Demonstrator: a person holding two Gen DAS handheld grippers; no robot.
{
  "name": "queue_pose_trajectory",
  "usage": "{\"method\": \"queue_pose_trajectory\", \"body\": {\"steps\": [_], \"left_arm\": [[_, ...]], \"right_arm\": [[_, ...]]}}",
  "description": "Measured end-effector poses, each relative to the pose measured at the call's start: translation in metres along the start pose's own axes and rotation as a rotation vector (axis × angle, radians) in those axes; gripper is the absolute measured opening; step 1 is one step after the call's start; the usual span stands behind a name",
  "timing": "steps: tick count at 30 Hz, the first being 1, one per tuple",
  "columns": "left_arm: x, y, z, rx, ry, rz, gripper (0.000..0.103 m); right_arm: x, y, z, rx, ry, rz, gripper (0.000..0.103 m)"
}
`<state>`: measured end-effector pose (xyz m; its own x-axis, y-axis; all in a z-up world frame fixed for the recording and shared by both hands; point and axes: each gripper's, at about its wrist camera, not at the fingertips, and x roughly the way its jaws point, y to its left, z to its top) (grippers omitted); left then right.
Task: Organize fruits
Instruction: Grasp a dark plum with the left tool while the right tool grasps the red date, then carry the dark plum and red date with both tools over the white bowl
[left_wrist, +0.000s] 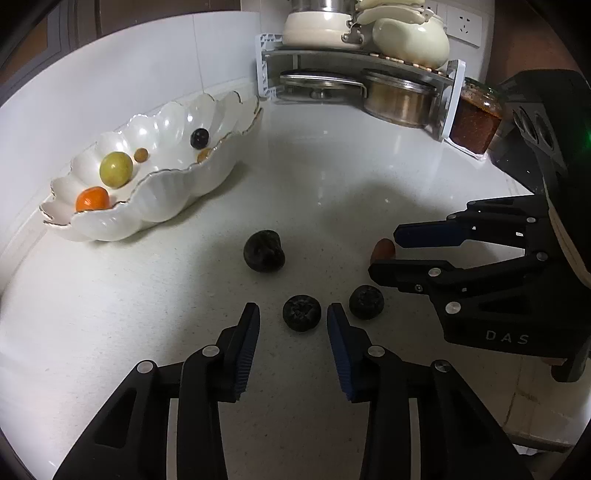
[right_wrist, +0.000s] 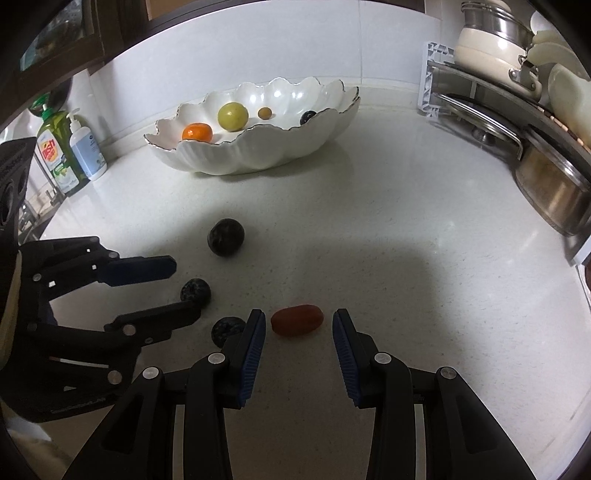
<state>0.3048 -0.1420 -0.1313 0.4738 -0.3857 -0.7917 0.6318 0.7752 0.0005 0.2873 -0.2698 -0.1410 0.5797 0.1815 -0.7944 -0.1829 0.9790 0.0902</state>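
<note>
My left gripper (left_wrist: 293, 314) is open, its jaws on either side of a blueberry (left_wrist: 301, 312) on the white counter. A second blueberry (left_wrist: 366, 301) lies to its right and a larger dark fruit (left_wrist: 264, 251) lies beyond. My right gripper (right_wrist: 298, 322) is open around a red grape tomato (right_wrist: 297, 319), which touches neither pad. The white scalloped bowl (right_wrist: 258, 147) holds an orange (right_wrist: 197, 132), a yellow-green fruit (right_wrist: 232, 116), a small tan fruit (right_wrist: 265, 112) and a dark berry (right_wrist: 307, 117).
A corner rack (left_wrist: 354, 59) with pots, lids and a cream kettle stands at the back. A jar of red sauce (left_wrist: 476, 118) sits beside it. Dish soap (right_wrist: 57, 155) and a pump bottle (right_wrist: 86, 147) stand at the far left by the sink.
</note>
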Motion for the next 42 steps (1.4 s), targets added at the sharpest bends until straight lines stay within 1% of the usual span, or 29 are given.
{"method": "queue_pose_trajectory", "body": {"steps": [3, 6, 7, 8, 9, 12, 21, 27, 42], "left_arm": [[0.004, 0.0, 0.0, -0.005, 0.009, -0.007, 0.032], [0.006, -0.001, -0.001, -0.014, 0.02, -0.018, 0.031], [0.006, -0.001, -0.001, -0.015, 0.019, -0.015, 0.03], [0.007, -0.001, -0.001, -0.015, 0.02, -0.014, 0.029], [0.007, -0.001, -0.001, -0.015, 0.021, -0.017, 0.028], [0.008, -0.001, 0.0, -0.014, 0.023, -0.022, 0.023], [-0.003, 0.005, 0.005, -0.078, 0.01, -0.031, 0.023], [-0.017, 0.009, 0.01, -0.105, -0.022, -0.023, 0.023], [-0.059, 0.021, 0.018, -0.168, -0.119, 0.02, 0.023]], "right_arm": [[0.003, -0.002, 0.0, 0.006, 0.006, 0.005, 0.039], [0.003, -0.003, 0.0, 0.008, 0.004, 0.012, 0.038], [0.004, -0.003, 0.0, 0.009, 0.003, 0.014, 0.037], [0.004, -0.003, 0.0, 0.012, 0.002, 0.015, 0.032], [0.004, -0.003, 0.0, 0.01, 0.002, 0.022, 0.03], [0.003, -0.001, -0.001, 0.003, 0.001, 0.017, 0.029], [-0.002, 0.0, -0.001, 0.026, -0.009, 0.022, 0.029], [-0.008, 0.004, 0.001, 0.037, -0.024, 0.016, 0.029], [-0.043, 0.017, 0.017, 0.052, -0.125, -0.004, 0.029]]}}
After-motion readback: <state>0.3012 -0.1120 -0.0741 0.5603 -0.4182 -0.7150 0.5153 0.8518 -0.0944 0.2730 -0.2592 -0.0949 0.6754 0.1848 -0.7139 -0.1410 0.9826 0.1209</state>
